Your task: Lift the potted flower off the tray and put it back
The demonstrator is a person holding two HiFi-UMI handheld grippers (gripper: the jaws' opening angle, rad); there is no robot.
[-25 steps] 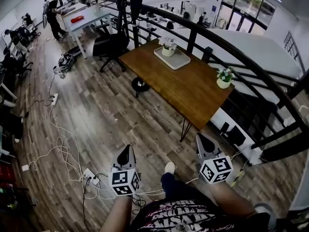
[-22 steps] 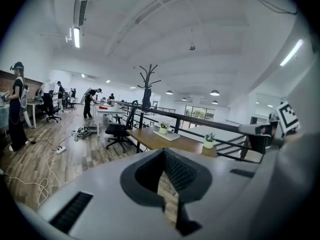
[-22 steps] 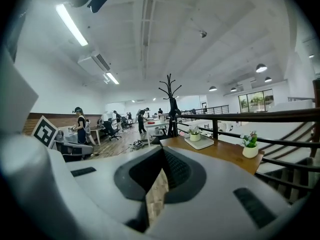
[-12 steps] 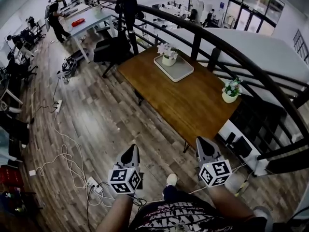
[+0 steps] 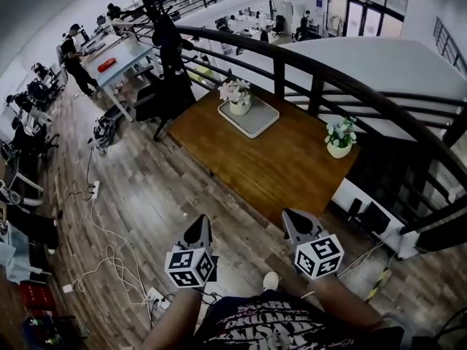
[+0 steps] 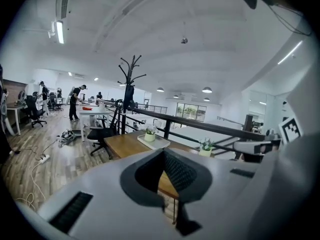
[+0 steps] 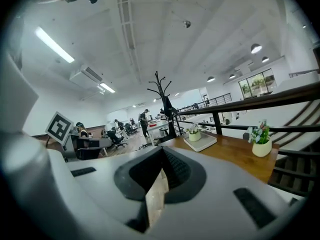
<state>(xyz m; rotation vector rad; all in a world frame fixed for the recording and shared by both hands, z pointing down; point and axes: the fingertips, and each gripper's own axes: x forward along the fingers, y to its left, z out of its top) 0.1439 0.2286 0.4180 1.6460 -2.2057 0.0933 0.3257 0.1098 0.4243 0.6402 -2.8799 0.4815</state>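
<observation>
2 potted flowers are seen on the wooden table (image 5: 255, 162), but only 1 is the task's own. This potted flower (image 5: 235, 95), white-bloomed in a pale pot, stands upright at the far corner of the grey tray (image 5: 257, 120), so most of the tray is left bare beside it. The tray is set near the table's far end, close to the black railing (image 5: 278, 71). The second potted flower (image 5: 339, 137) stands well apart from it, at the table's right edge and off any tray. It is judged to be a bystander.

Nothing is held. The left gripper (image 5: 198, 230) is shown with its jaws together and nothing between them. The right gripper (image 5: 295, 220) is likewise closed and empty. Both are carried low, side by side and pointed toward the table, over the plank floor (image 5: 146, 195) and well short of the table's near edge. This looks like an approach posture. The lift is judged not yet begun, and the jaws will have to be parted before the pot can be taken.
</observation>
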